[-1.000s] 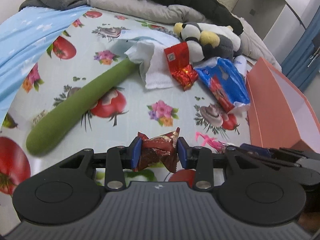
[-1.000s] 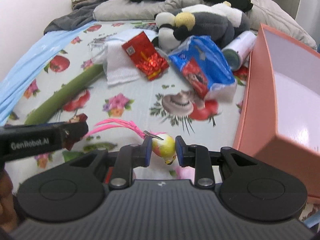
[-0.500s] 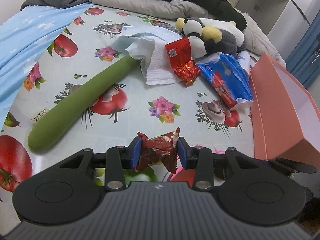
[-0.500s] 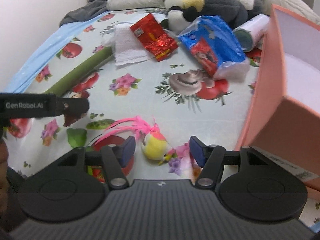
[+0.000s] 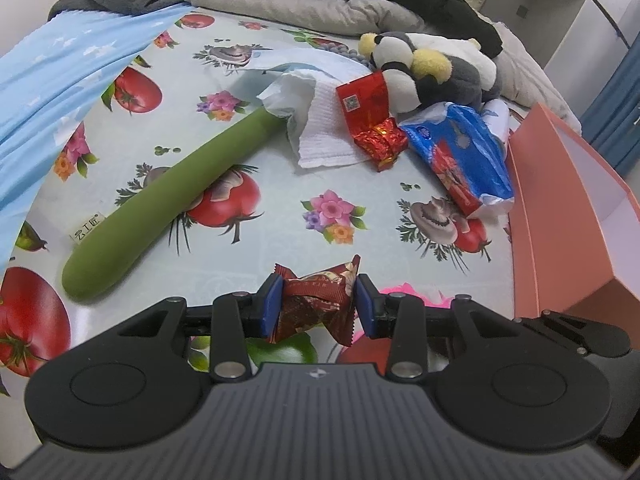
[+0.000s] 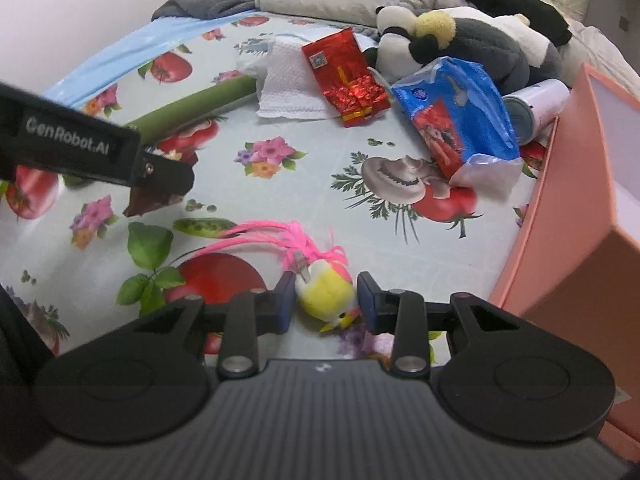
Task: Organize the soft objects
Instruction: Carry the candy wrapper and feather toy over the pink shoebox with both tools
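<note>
My left gripper (image 5: 316, 300) is shut on a dark red candy wrapper (image 5: 316, 304) and holds it above the fruit-print cloth; the same gripper shows in the right wrist view (image 6: 160, 178). My right gripper (image 6: 324, 300) has its jaws around a yellow bird toy (image 6: 326, 296) with pink feathers (image 6: 256, 236) lying on the cloth; a small gap shows on each side. A pink box (image 5: 568, 208) stands open at the right, also in the right wrist view (image 6: 576, 184).
A long green plush (image 5: 168, 200), white tissue (image 5: 320, 128), red foil packets (image 5: 370, 112), a blue snack bag (image 5: 460, 156), a panda plush (image 5: 432, 68) and a white roll (image 6: 536, 104) lie on the cloth. Pillows and dark clothes are at the back.
My right gripper let the bird toy go, opened wide, and has now narrowed around it again. My left gripper has pulled back a little with the candy wrapper held.
</note>
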{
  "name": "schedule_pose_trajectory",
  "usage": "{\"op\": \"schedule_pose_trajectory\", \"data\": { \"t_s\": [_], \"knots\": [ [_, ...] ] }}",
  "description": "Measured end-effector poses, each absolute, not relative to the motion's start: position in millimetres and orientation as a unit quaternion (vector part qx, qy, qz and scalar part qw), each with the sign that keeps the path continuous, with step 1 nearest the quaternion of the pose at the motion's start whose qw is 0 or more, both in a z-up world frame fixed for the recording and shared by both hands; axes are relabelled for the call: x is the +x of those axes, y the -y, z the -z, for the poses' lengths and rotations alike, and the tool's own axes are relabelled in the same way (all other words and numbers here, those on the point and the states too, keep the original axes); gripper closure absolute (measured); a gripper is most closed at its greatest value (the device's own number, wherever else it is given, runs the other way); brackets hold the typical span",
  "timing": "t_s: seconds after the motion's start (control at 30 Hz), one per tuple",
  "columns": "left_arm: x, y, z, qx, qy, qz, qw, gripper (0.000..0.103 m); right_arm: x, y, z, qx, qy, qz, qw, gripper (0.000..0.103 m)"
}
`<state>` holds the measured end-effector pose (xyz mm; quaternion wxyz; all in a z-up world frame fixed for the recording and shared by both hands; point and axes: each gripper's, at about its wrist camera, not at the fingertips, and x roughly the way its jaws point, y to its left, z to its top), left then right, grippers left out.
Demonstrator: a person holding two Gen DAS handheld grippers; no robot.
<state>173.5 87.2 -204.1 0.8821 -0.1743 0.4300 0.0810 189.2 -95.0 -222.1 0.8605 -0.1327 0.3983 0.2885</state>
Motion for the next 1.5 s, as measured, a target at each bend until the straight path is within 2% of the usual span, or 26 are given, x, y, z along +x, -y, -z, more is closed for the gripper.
{"op": "schedule_pose_trajectory", "data": {
  "t_s": [0.4, 1.0, 1.5],
  "knots": [
    [160, -69, 166, -0.153, -0.405, -0.058, 0.899, 0.058, 181, 119, 168, -0.072, -0.353, -0.254, 0.897, 0.066],
    [113, -30, 52, -0.117, -0.313, -0.002, 0.942, 0.058, 131, 160, 54, -0.020, -0.250, -0.220, 0.943, 0.066],
    [77, 20, 10, -0.108, -0.275, 0.043, 0.955, 0.058, 100, 215, 26, 0.002, -0.221, -0.167, 0.961, 0.066]
  ]
}}
